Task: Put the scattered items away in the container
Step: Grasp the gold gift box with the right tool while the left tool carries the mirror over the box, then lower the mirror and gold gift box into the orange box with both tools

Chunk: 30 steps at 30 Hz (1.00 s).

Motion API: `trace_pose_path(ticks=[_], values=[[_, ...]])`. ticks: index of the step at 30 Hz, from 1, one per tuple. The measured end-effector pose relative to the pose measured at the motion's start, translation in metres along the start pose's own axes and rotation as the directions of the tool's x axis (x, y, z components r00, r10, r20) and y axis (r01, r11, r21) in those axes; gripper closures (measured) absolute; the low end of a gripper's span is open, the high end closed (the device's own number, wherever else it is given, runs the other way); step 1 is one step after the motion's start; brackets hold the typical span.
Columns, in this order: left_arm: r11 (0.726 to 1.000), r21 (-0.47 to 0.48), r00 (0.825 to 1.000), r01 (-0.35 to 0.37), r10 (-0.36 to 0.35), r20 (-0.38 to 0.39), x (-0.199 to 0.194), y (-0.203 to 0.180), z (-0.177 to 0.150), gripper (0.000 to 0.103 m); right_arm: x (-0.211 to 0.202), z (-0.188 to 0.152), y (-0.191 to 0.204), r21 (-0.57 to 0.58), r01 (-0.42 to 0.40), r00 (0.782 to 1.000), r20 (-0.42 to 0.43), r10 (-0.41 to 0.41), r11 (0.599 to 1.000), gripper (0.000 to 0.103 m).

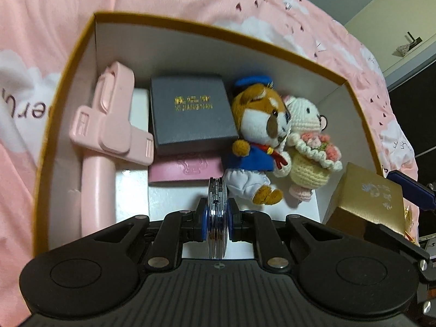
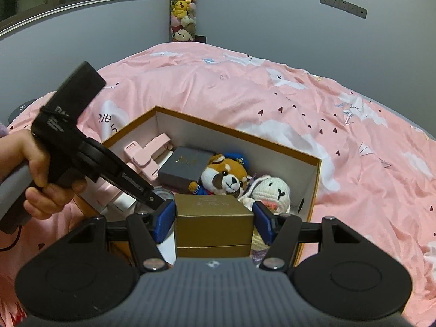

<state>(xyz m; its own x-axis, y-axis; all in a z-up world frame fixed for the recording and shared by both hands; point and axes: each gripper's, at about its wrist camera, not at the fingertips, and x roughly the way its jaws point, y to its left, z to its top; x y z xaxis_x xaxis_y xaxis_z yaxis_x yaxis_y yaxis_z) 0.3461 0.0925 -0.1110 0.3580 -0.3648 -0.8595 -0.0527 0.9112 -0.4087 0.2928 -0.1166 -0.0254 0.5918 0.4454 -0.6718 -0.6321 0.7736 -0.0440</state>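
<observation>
The left hand-held gripper (image 1: 216, 218) is clamped on a shiny disc (image 1: 216, 204) over the box (image 1: 190, 27) on the bed (image 2: 299, 103). The right hand-held gripper (image 2: 215, 218) grips a gold case (image 2: 214, 218) above the box's near right corner, beside a plush dog (image 1: 259, 136) and knitted bunny (image 1: 308, 147) inside.

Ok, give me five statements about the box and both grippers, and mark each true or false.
1. The left gripper grips a thin, shiny disc-shaped item on edge. True.
2. The right gripper is empty. False: a gold box sits between its blue pads.
3. The grey box lies on the bedspread outside the container. False: it lies inside the cardboard box.
4. The fox plush and the white crochet doll lie side by side in the container. True.
5. The pink holder lies against the container's right wall. False: in the left wrist view it is at the left side.
</observation>
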Motion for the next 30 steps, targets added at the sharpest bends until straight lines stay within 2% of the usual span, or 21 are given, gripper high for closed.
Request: trace_pose_path(ticks=[8,17,23,30], values=[[0.999,0.024,1.000,-0.027,0.027,-0.012,0.001,-0.001,0.000,0.085,0.006,-0.004,0.002,-0.003,-0.013,1.000,-0.014,0.013,1.000,0.038],[0.980,0.111,0.986,-0.164,0.166,-0.009,0.000,-0.010,0.000,0.073,0.007,-0.002,0.006,-0.015,-0.017,1.000,-0.016,0.017,1.000,0.038],[0.970,0.124,0.978,-0.210,0.211,0.008,-0.001,-0.008,-0.002,0.070,0.013,-0.001,0.005,0.004,-0.022,0.999,-0.032,0.022,1.000,0.038],[0.977,0.114,0.983,-0.182,0.176,0.059,-0.019,-0.003,-0.006,0.070,0.020,0.005,0.010,0.015,-0.046,0.998,-0.046,0.047,0.999,0.038]])
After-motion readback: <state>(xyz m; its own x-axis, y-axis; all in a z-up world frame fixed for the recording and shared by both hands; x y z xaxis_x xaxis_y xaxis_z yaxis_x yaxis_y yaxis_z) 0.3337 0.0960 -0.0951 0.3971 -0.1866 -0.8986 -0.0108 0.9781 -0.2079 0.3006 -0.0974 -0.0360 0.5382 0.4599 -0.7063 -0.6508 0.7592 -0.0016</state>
